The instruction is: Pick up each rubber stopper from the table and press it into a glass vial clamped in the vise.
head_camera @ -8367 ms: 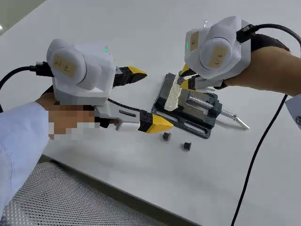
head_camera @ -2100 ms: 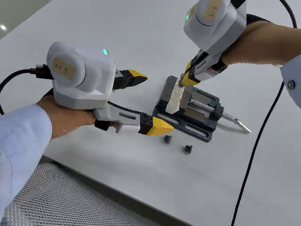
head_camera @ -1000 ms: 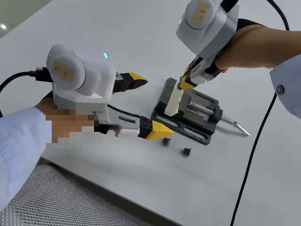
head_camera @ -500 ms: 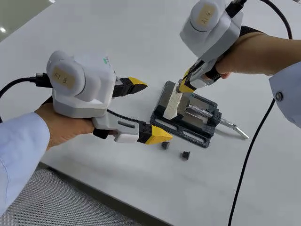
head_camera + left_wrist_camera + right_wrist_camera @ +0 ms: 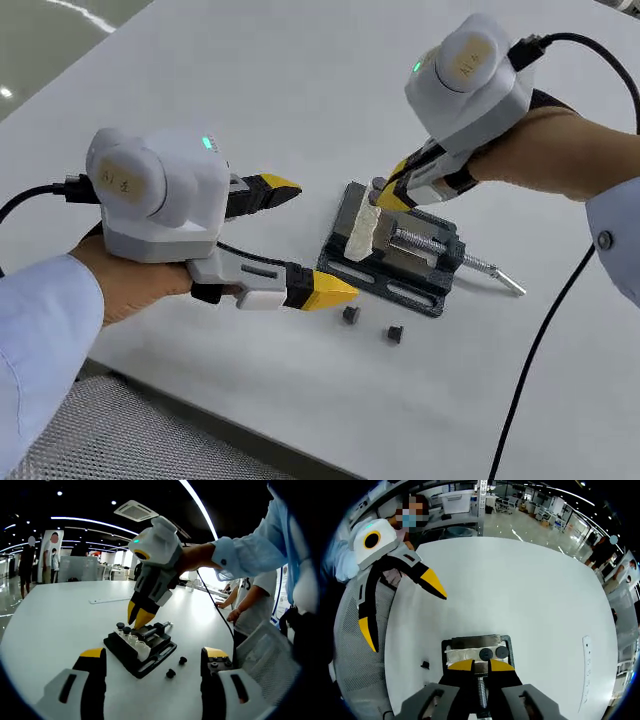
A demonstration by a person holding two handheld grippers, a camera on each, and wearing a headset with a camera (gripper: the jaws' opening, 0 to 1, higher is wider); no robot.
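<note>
Stoppers (image 5: 484,653) are seen seated as two dark discs on vials (image 5: 134,639) in the row held upright between the white-padded cheeks of the vise (image 5: 420,270); the clamping is judged to keep the glass steady for pressing. Right gripper (image 5: 385,197) is held steeply over that row, its jaws drawn nearly together just above the vial mouths; whether a stopper is pinched between them cannot be told. Two loose rubber stoppers (image 5: 351,314) lie on the table (image 5: 250,80) just in front of the vise, near each other but apart. Left gripper (image 5: 300,238) is held low beside the vise, jaws spread wide and empty, probably so that the next pick-up can be made.
</note>
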